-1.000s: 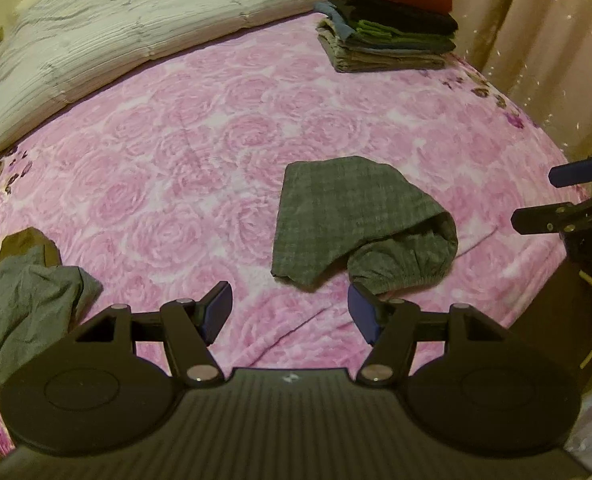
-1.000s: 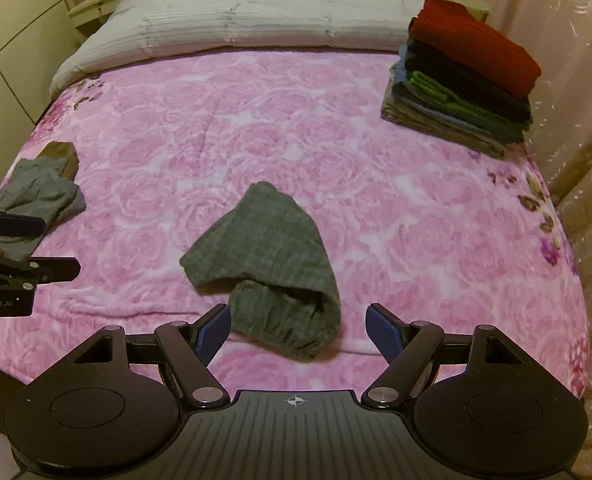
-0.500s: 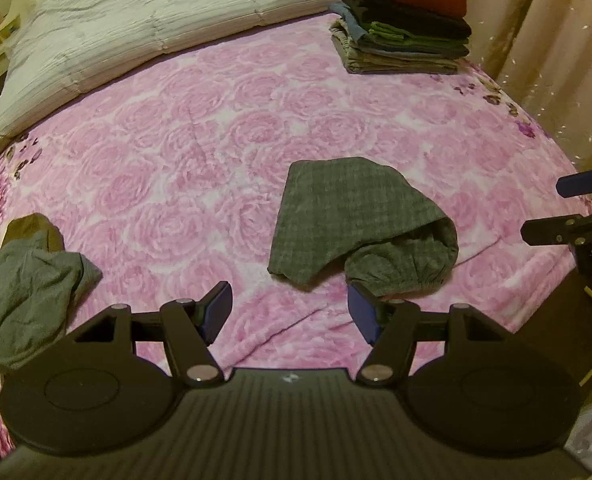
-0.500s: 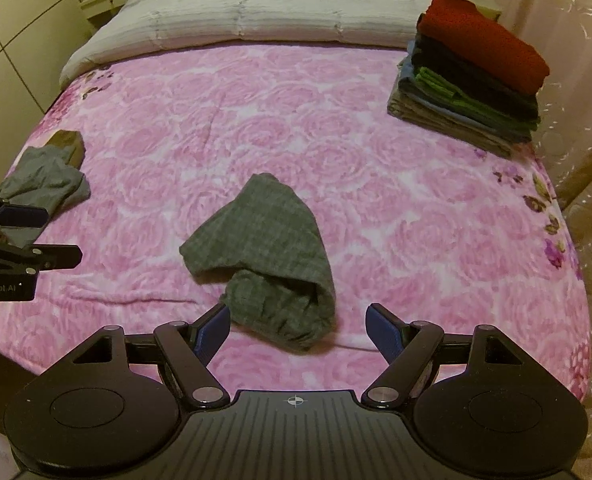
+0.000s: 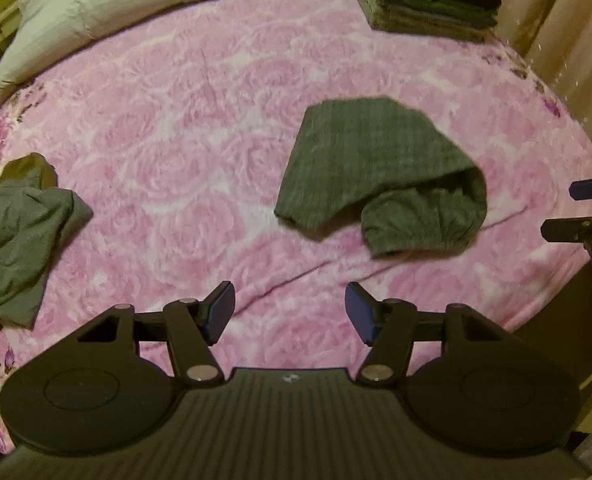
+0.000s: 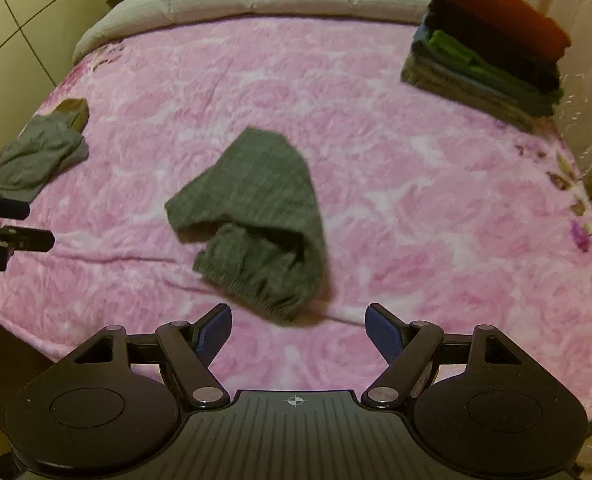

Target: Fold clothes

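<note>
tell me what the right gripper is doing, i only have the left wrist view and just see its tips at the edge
Observer: The right gripper is open, and its pads press on nothing.
Operator: is it close to the piece in the middle
Observer: Yes. In the right wrist view the gray checked garment lies just ahead of it on the pink blanket, gathered elastic edge nearest.
Operator: and the far corner, mine cuts it off at the top
Observer: A red folded piece tops the folded stack there.
</note>
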A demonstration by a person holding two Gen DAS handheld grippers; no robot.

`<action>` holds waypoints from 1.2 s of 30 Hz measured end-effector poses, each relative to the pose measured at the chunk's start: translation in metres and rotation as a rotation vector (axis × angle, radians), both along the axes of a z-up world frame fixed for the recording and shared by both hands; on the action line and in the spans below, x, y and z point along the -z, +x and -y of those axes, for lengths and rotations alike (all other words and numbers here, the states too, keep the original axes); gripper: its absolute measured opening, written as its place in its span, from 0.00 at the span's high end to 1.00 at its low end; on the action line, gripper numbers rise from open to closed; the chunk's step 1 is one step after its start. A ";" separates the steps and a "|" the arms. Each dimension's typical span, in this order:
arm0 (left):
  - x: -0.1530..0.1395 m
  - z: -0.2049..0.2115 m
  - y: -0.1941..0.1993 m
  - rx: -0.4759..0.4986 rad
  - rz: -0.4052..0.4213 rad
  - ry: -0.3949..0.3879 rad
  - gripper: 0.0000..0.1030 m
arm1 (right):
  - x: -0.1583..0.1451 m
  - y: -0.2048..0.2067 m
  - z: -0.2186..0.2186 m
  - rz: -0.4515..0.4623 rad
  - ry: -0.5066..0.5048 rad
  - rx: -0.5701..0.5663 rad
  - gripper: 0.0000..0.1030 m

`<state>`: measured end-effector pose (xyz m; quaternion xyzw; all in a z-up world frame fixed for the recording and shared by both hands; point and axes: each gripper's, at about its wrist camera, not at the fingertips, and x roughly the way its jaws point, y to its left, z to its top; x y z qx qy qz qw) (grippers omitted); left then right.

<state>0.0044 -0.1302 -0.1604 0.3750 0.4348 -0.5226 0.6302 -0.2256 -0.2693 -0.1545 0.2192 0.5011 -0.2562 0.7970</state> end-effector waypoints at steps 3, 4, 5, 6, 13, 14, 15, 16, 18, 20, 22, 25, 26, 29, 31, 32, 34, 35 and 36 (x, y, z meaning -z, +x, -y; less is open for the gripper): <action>0.022 0.008 0.010 0.050 0.004 0.046 0.44 | 0.017 0.010 -0.007 -0.016 0.008 0.012 0.25; 0.030 0.012 0.014 0.057 0.004 0.067 0.44 | 0.024 0.014 -0.009 -0.023 0.014 0.023 0.25; 0.037 0.015 0.017 0.063 0.001 0.082 0.45 | 0.030 0.018 -0.009 -0.031 0.021 0.035 0.25; 0.043 0.018 0.021 0.069 -0.002 0.096 0.45 | 0.035 0.022 -0.011 -0.040 0.024 0.046 0.25; 0.064 0.035 0.045 0.108 -0.017 0.148 0.45 | 0.051 0.052 -0.023 -0.076 0.015 0.122 0.31; 0.066 0.037 0.048 0.111 -0.021 0.146 0.45 | 0.053 0.057 -0.025 -0.079 0.005 0.121 0.31; 0.068 0.038 0.052 0.117 -0.024 0.148 0.45 | 0.055 0.062 -0.027 -0.082 -0.005 0.120 0.31; 0.069 0.040 0.055 0.122 -0.027 0.145 0.45 | 0.057 0.067 -0.029 -0.083 -0.016 0.111 0.33; 0.073 0.042 0.061 0.131 -0.035 0.138 0.45 | 0.065 0.079 -0.034 -0.087 -0.043 0.077 0.43; 0.077 0.042 0.066 0.141 -0.043 0.130 0.45 | 0.077 0.094 -0.042 -0.103 -0.089 0.013 0.44; 0.083 0.042 0.070 0.151 -0.052 0.121 0.45 | 0.089 0.106 -0.052 -0.119 -0.152 -0.062 0.44; 0.093 0.040 0.075 0.157 -0.065 0.110 0.45 | 0.109 0.121 -0.067 -0.158 -0.254 -0.196 0.44; 0.097 0.039 0.076 0.158 -0.069 0.107 0.45 | 0.118 0.124 -0.074 -0.179 -0.299 -0.248 0.44; 0.108 0.037 0.079 0.148 -0.081 0.102 0.45 | 0.146 0.131 -0.092 -0.246 -0.451 -0.412 0.44; 0.115 0.037 0.080 0.139 -0.087 0.101 0.45 | 0.158 0.130 -0.093 -0.255 -0.511 -0.502 0.66; 0.118 0.036 0.081 0.134 -0.088 0.101 0.46 | 0.160 0.128 -0.091 -0.241 -0.516 -0.538 0.79; 0.117 0.038 0.083 0.131 -0.095 0.078 0.47 | 0.143 0.120 -0.073 -0.117 -0.450 -0.456 0.81; 0.116 0.039 0.084 0.130 -0.098 0.067 0.47 | 0.127 0.112 -0.056 -0.032 -0.390 -0.359 0.82; 0.116 0.040 0.085 0.129 -0.101 0.056 0.47 | 0.109 0.102 -0.037 0.059 -0.319 -0.245 0.83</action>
